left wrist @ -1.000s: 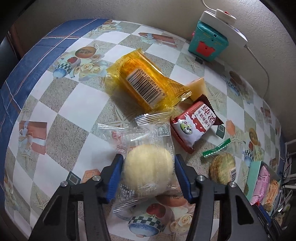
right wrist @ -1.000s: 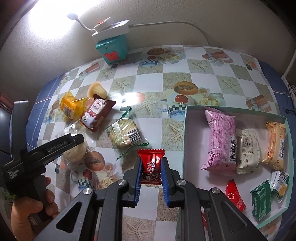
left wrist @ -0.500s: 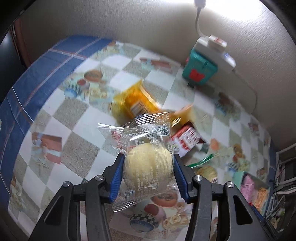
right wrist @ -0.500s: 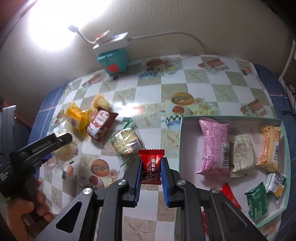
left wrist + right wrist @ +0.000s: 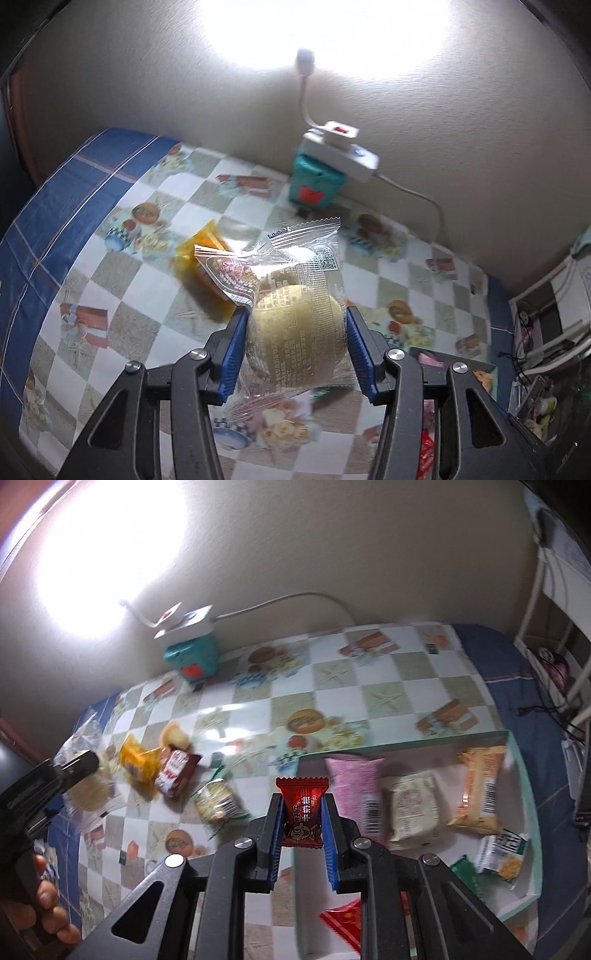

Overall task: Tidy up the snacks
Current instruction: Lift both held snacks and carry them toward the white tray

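Observation:
My left gripper (image 5: 295,325) is shut on a round pale cake in a clear wrapper (image 5: 295,336), held well above the checked tablecloth (image 5: 122,343). My right gripper (image 5: 302,814) is shut on a small red candy packet (image 5: 303,812), lifted near the left wall of the white tray (image 5: 526,812). The tray holds a pink packet (image 5: 354,779), a cream packet (image 5: 412,808), an orange packet (image 5: 478,786) and several small ones. In the right wrist view the left gripper (image 5: 74,771) and the cake (image 5: 90,792) show at far left, held by a hand (image 5: 51,904).
On the cloth lie a yellow packet (image 5: 138,762), a red-brown milk biscuit packet (image 5: 175,771), a round cracker packet (image 5: 218,801) and a pale snack (image 5: 173,734). A teal box (image 5: 317,182) with a white power strip (image 5: 341,155) stands at the wall.
Both grippers have risen off the table with their snacks. The cake has left the cloth and the red candy now hangs by the tray's edge; the views tilted up toward the wall.

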A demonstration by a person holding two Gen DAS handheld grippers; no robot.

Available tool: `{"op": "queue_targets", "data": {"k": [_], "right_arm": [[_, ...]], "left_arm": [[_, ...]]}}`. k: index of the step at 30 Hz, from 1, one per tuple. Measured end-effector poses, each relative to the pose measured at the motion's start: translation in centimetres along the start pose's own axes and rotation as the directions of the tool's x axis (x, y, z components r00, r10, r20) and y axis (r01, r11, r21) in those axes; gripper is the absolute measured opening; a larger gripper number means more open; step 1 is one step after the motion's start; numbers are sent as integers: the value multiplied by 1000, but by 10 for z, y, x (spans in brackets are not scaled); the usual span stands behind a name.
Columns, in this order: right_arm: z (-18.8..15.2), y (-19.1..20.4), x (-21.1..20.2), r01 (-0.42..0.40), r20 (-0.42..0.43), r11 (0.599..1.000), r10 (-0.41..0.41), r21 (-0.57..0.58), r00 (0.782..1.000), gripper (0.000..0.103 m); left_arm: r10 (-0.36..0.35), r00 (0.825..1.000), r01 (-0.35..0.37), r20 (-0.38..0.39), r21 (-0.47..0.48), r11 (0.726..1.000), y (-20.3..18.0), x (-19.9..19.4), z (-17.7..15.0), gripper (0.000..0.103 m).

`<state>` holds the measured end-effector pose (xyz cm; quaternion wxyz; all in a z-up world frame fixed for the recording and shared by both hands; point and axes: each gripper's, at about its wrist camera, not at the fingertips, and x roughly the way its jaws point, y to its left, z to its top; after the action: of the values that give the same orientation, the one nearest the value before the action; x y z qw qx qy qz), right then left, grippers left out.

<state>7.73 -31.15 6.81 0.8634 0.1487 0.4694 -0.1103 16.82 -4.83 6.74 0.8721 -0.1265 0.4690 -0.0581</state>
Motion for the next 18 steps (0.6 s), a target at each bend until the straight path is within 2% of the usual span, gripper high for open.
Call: {"op": "queue_targets", "data": {"k": [10, 18], "right_arm": [[3, -57, -1, 44, -5, 993, -44, 112, 999, 21], [3, -110, -3, 109, -8, 972, -110, 209, 994, 21]], "left_arm": [[-60, 998, 62, -23, 113, 992, -59, 4, -16, 53], [-104, 993, 115, -58, 229, 967, -113, 11, -37, 53]]}}
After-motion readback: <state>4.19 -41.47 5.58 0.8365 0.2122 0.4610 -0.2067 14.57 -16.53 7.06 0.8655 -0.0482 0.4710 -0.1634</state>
